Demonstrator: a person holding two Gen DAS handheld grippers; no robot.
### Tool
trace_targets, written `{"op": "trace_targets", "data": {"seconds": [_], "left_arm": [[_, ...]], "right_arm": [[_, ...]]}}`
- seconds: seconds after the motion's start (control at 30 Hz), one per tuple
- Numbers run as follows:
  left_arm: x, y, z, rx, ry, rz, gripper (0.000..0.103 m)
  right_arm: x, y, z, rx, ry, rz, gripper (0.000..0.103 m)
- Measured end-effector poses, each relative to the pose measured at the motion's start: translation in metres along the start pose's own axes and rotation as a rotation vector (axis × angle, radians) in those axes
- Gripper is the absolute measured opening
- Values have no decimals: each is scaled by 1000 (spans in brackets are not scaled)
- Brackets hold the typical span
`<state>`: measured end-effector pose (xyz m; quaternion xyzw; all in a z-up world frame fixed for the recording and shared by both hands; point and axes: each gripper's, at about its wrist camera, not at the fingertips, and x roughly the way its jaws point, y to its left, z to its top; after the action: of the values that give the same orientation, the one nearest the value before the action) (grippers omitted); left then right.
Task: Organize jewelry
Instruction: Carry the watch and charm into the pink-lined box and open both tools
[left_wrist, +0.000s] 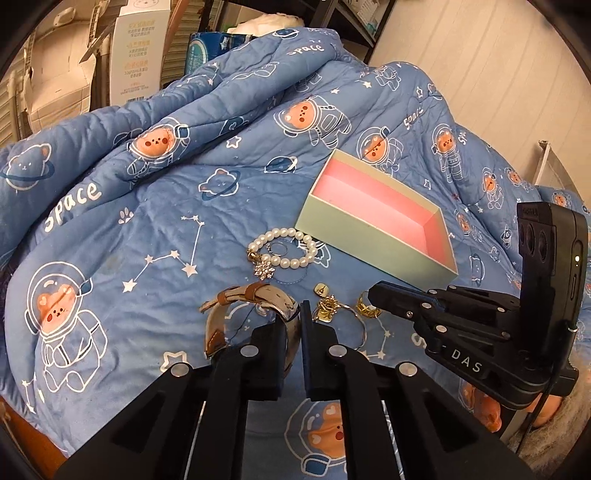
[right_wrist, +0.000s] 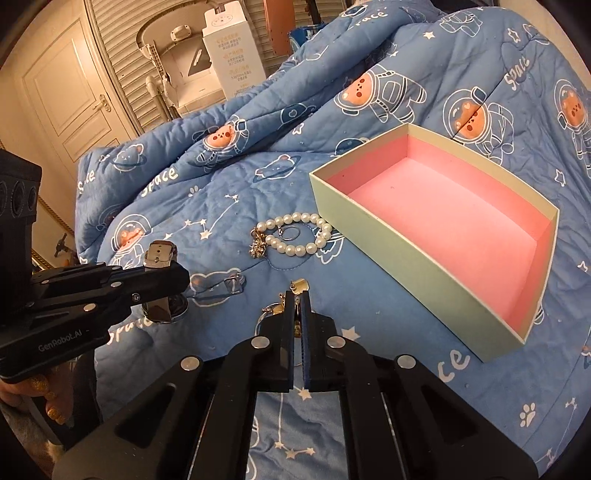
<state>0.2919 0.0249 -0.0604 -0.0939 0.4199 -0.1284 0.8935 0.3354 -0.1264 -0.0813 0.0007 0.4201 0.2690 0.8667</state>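
A pale green box with a pink lining lies open and empty on the blue quilt. A pearl bracelet with a sparkly charm and a small ring inside its loop lies just left of the box. My left gripper is shut on a beige-strapped watch, which also shows in the right wrist view. My right gripper is shut on gold jewelry. More gold pieces lie between the grippers.
The quilt rises in folds at the back. A white carton and a door stand beyond the bed. A small silver piece lies on the quilt near the watch.
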Motion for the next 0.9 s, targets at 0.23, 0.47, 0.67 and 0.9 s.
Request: {"op": "trace_targets", "data": {"seconds": [0.23, 0.47, 0.67, 0.9], "left_arm": [[-9, -14, 23, 42, -23, -51, 6], [-1, -37, 56, 79, -49, -104, 6], [26, -62, 87, 89, -22, -164, 6], [71, -76, 116, 44, 50, -227, 5]], "right_arm": [[-26, -12, 14, 22, -52, -6, 3], [-39, -38, 33, 60, -101, -54, 3], [-38, -68, 49, 99, -101, -106, 3], [-19, -90, 57, 115, -43, -117, 3]]}}
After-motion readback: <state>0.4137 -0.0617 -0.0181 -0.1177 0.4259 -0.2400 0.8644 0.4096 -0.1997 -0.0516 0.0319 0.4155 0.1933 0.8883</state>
